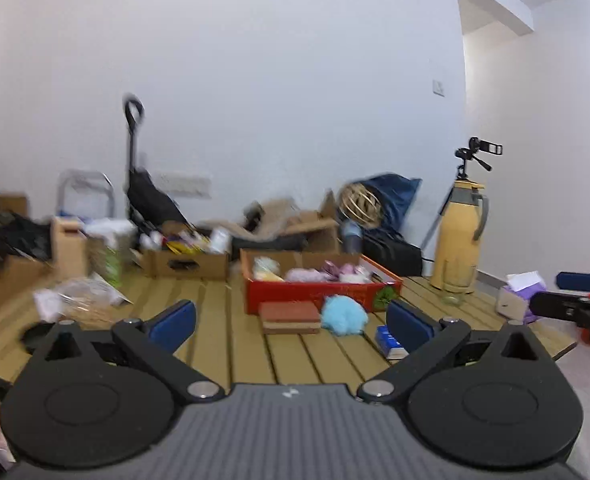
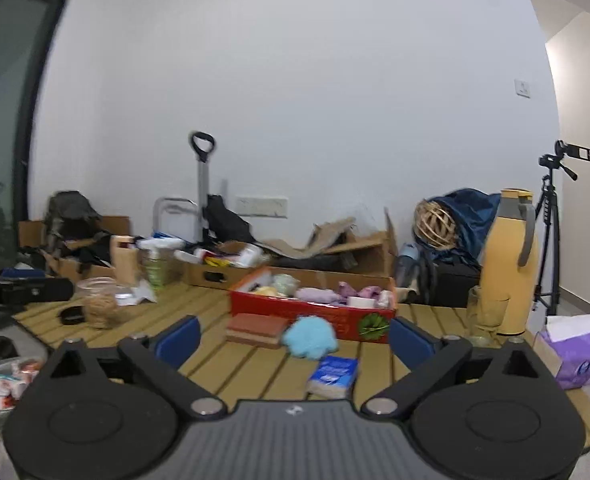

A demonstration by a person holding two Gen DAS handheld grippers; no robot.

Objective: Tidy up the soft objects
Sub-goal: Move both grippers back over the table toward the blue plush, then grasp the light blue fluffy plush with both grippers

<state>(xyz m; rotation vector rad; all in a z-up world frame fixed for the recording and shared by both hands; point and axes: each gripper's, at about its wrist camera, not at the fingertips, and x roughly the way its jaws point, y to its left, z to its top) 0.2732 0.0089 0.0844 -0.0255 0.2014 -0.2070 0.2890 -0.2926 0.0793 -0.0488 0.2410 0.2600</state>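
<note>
Wooden slats make the table (image 2: 255, 364) top, and we see it from both wrist cams. Our left gripper (image 1: 291, 320) hangs above the near edge with its claw wide apart, nothing between the blue pads (image 1: 175, 318). Our right gripper (image 2: 293, 338) is the same: fingers spread, empty, blue pads (image 2: 179, 338) on both sides of the view.

Near the table middle stands a red box (image 2: 315, 314), open on top. Inside we see soft things: pink cloth (image 2: 315, 294), a pale green item (image 2: 285, 283), smth yellow (image 2: 267, 291) and a white roll (image 2: 361, 301); the pic is too blurry to name them better. In front of the box, touching or almost touching its front wall, lies a light blue fluffy toy (image 2: 311, 337). Just left of it is a brown sponge block (image 2: 257, 329), flat on the slats. Nearer to us lies a blue tissue pack (image 2: 333, 376), apart from the toy.

At the right edge stands a yellow thermos jug (image 2: 509, 264) w/ a clear glass (image 2: 485, 316) just in front. A purple tissue bag (image 2: 575, 354) sits at the near right corner. On the left side we see a glass jar (image 2: 99, 300) and a small black item (image 2: 72, 315) beside it. Behind the table there are cardboard boxes (image 2: 215, 272) and a tripod (image 2: 551, 232) by the wall.
</note>
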